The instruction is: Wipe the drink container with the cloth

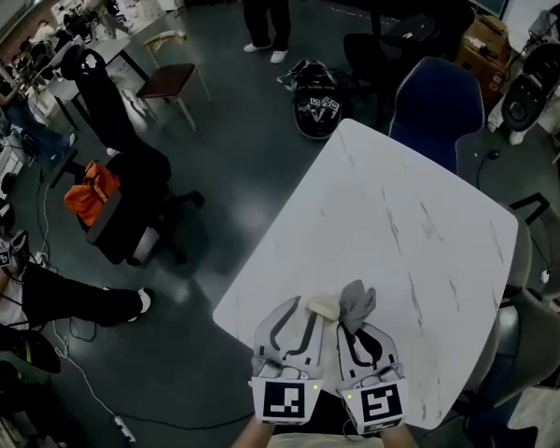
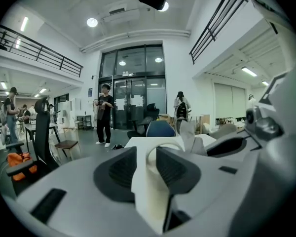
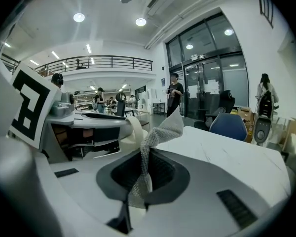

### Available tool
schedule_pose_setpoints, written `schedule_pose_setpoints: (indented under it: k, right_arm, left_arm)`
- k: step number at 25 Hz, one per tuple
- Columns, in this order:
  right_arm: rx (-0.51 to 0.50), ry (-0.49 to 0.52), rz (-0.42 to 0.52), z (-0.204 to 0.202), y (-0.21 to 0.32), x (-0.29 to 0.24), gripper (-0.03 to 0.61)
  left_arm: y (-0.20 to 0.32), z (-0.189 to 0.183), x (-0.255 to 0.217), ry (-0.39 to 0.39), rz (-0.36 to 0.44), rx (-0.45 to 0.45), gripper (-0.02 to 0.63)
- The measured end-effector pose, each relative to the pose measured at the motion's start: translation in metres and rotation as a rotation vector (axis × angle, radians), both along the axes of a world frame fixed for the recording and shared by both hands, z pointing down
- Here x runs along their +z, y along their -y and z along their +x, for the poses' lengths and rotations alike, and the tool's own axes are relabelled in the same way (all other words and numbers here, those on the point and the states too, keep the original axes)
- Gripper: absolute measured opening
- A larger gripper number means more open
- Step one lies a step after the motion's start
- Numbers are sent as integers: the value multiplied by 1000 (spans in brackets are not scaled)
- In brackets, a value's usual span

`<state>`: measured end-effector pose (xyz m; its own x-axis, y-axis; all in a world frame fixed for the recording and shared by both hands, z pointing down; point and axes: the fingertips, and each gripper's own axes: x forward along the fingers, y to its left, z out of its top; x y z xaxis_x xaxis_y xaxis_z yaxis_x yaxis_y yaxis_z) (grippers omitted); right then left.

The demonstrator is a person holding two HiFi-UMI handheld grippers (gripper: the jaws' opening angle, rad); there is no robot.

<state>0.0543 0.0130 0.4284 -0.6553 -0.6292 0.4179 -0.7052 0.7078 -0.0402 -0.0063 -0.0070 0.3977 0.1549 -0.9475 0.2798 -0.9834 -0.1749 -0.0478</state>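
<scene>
over table (image 1: 401,213), container (image 1: 323,307) in left tongs (image 1: 304,315), cloth (image 1: 357,301) in right tongs (image 1: 356,330)

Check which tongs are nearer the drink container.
Left. The left tongs are clamped on the drink container. The right tongs, gripping the cloth, sit just to its right.

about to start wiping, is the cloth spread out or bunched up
Bunched up: the cloth is pinched into a narrow twist between the right gripper's jaws, its free end sticking up.

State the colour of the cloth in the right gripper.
Light grey cloth; clearest in right gripper view.
</scene>
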Motion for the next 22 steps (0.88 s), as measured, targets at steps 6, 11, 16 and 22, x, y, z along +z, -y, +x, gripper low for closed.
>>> schedule_pose_setpoints:
  k: [6, 11, 16, 22]
  right_arm:
    - [-28, -38, -27, -8, 0, 15, 32]
    - [-34, -76, -56, -8, 1, 34, 32]
    - [-47, -135, -83, -11, 2, 54, 32]
    - [-54, -199, -126, -11, 1, 91, 32]
  left_arm:
    - [2, 7, 1, 19, 12, 25, 66]
    - [2, 6, 2, 9, 0, 45, 66]
    - [3, 4, -2, 13, 3, 64, 66]
    - [2, 6, 0, 14, -2, 83, 66]
